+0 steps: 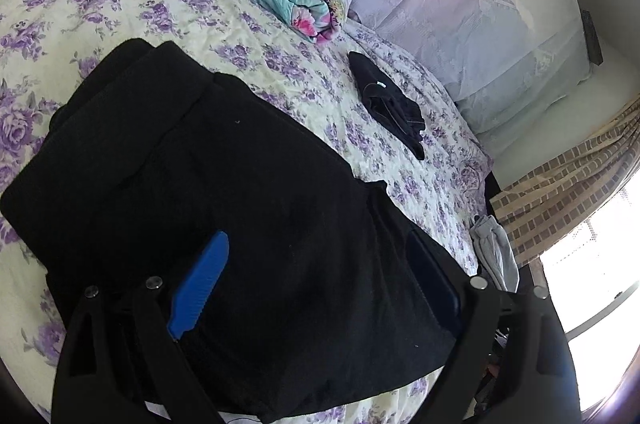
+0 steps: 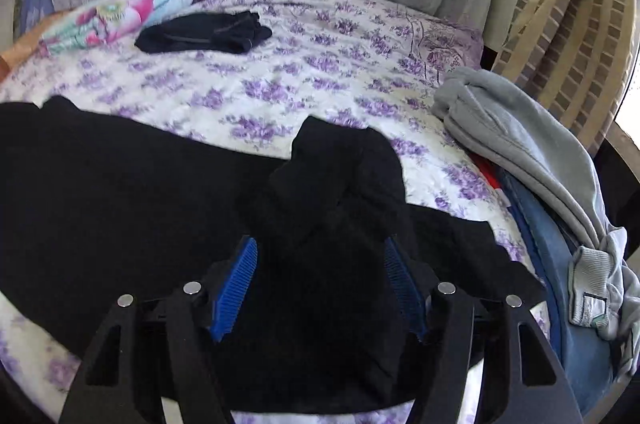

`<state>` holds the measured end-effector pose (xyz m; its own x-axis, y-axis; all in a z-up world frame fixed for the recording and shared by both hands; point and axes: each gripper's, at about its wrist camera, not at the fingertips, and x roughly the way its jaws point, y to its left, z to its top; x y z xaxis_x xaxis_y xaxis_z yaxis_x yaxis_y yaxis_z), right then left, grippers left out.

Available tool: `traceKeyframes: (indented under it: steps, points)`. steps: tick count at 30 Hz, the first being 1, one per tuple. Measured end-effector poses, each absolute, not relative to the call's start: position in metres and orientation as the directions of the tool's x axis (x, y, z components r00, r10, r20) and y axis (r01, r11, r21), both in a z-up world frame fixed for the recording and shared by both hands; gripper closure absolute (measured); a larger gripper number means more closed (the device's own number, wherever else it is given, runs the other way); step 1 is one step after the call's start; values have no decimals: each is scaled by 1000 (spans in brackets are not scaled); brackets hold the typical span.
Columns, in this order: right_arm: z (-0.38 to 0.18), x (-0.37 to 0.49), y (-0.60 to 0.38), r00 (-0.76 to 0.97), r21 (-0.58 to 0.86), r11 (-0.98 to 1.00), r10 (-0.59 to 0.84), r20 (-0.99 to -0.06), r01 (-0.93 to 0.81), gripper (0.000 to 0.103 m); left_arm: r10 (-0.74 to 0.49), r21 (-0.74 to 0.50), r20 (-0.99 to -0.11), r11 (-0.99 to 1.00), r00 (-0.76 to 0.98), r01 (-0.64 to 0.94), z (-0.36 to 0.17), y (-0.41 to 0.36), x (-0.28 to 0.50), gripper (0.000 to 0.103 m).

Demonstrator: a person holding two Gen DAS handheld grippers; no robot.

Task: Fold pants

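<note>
Both tongs spread wide, left gripper (image 1: 316, 264) and right gripper (image 2: 320, 272) straddling black pants (image 1: 192, 159) on floral bedspread (image 1: 120, 3).

Left gripper (image 1: 316, 276) spread wide, blue-padded fingers (image 1: 200, 284) far apart, black linkage arms splayed to either side, low over black cloth that fills the gap between the pads without being pinched. Right gripper (image 2: 320, 284) likewise parted, though less widely, ribbed blue pads (image 2: 234, 290) facing inward with a bunched hump of the same cloth rising between them; whether the pads press on it cannot be told.
</note>
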<state>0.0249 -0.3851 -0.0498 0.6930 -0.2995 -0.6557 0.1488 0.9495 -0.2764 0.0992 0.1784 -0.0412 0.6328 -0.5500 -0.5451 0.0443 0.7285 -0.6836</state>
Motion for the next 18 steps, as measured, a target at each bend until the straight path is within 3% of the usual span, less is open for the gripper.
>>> traceKeyframes:
  steps: [3,4,7,8,10,12,15,18]
  points:
    - [-59,20,-374,704,-383,913,-364,-610,141,42,-556,-696,-545,717,627,31,-46,180,102,15]
    - [-60,20,-376,698,-405,902,-388,-602,152,57,-557,-699,-545,715,627,28,-46,181,103,15]
    - [-51,12,-416,675,-313,914,-403,-618,259,72,-555,-697,-547,716,627,25,-47,180,104,15]
    - [-46,4,-440,661,-249,910,-413,-626,332,72,-558,-699,-544,714,627,29,-47,180,104,15]
    - [-37,-30,-502,659,12,874,-358,-661,486,69,-564,-706,-538,708,627,31,-48,182,104,15]
    - [-31,-66,-541,681,201,793,-327,-656,575,57,-567,-710,-534,704,628,32,-49,182,103,15]
    - [-25,-94,-558,748,375,755,-222,-625,537,57,-562,-706,-537,707,628,29,-50,181,104,14]
    - [-41,-88,-568,805,639,641,54,-590,425,55,-556,-701,-540,713,632,28,-50,180,104,14]
